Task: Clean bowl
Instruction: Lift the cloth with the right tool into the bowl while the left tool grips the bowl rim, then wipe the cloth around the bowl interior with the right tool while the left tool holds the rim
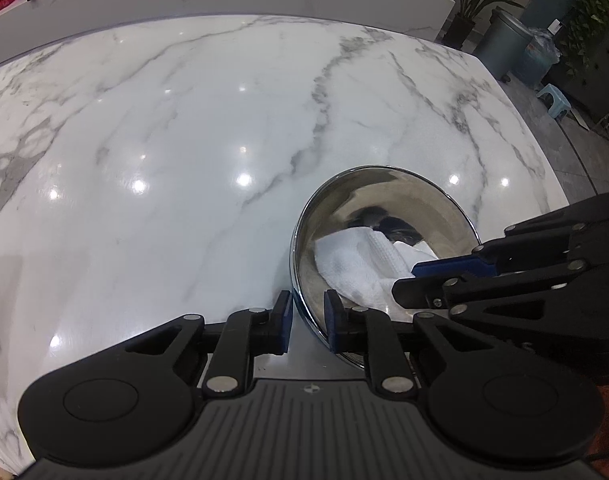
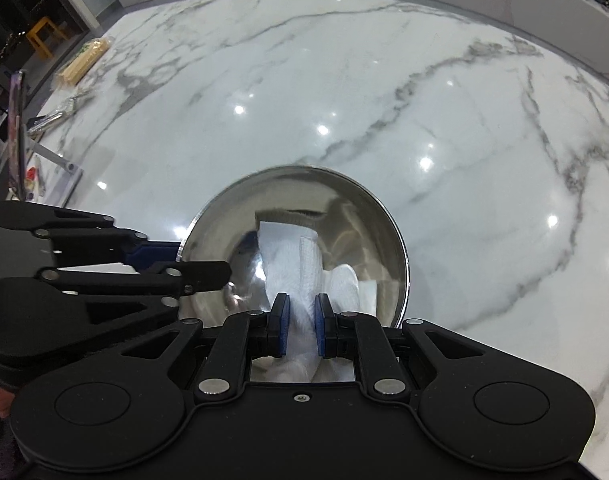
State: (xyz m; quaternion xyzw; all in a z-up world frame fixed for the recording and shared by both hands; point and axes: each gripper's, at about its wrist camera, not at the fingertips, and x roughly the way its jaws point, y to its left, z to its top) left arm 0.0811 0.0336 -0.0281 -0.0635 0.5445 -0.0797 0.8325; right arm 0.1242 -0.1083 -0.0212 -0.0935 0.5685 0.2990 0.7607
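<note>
Item: steel bowl (image 2: 296,240), set on the white marble bench (image 2: 384,100), shown at lower centre of the right wrist view and at lower right of the left wrist view. Key relation: the bowl's hollow lies directly ahead of and below the right gripper (image 2: 302,322), whose fingers are closed on a white cloth (image 2: 304,264); the cloth's long axis runs from those fingers up the frame toward the bowl's far wall. The right gripper is judged the nearer to the inner surface to be wiped. The left gripper (image 1: 308,322) is placed at the near-left rim, its fingers closed on the bowl's wall, one outside and one inside. Appearance: round, polished, mirror-bright inside, with a thin rolled rim; reflections of the cloth and grippers are seen. No dirt can be made out.
</note>
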